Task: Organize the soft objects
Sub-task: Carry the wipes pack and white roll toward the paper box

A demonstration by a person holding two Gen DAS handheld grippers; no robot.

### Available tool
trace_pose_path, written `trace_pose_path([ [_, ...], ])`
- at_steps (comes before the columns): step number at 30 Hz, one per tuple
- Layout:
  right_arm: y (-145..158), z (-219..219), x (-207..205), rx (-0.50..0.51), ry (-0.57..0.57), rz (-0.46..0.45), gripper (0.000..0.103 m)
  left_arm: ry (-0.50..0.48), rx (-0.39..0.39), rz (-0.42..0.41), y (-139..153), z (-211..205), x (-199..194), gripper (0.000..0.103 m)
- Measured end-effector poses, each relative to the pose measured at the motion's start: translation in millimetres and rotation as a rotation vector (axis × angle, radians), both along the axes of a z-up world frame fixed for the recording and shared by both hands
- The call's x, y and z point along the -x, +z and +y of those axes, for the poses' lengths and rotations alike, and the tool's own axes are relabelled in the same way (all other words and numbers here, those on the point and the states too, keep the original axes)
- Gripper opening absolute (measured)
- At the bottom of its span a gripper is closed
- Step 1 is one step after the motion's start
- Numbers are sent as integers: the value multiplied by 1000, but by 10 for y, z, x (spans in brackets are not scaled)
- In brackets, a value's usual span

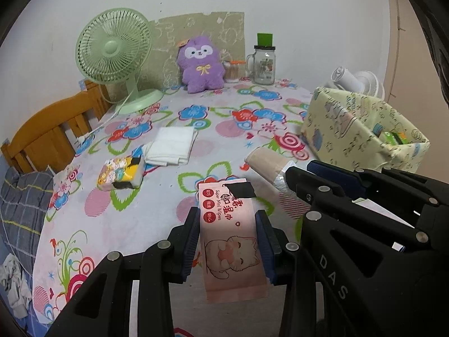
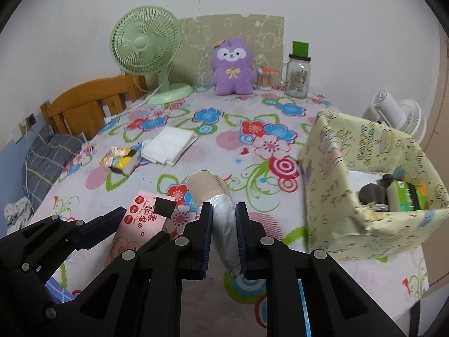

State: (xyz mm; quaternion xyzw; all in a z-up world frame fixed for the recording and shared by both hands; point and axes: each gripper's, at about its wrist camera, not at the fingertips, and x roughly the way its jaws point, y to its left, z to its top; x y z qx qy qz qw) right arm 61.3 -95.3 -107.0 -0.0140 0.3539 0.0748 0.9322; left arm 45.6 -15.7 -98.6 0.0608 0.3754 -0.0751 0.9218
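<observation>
The left gripper [image 1: 228, 224] clamps a pink wipes pack [image 1: 230, 238] above the floral table [image 1: 126, 224]; the right gripper [image 2: 223, 219] pinches a beige roll [image 2: 213, 193]. Just right stands the yellow fabric bin [image 2: 331, 185]. Folded white cloth [image 1: 171, 146] and a tissue pack [image 1: 120, 172] lie beyond.

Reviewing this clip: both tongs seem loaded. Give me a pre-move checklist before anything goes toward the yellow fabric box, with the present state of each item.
1. Left tongs clamped on the pink wipes pack: ok, a finger on each long side.
2. Right tongs clamped on the beige roll: ok, gripped at its plastic-wrapped end.
3. Both items lifted off the tablecloth: cannot tell.
4. Fabric box open at the top: ok.
5. Room left in the box: ok, though a green pack and a grey item already lie inside.
6. Tongs apart from each other: ok, close but not touching.
</observation>
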Motion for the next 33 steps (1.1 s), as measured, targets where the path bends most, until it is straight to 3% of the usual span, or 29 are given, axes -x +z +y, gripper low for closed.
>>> trace_pose_path([
  [33, 836, -445, 328, -29, -56, -146, 19, -51, 0, -150, 792, -451, 275, 40],
])
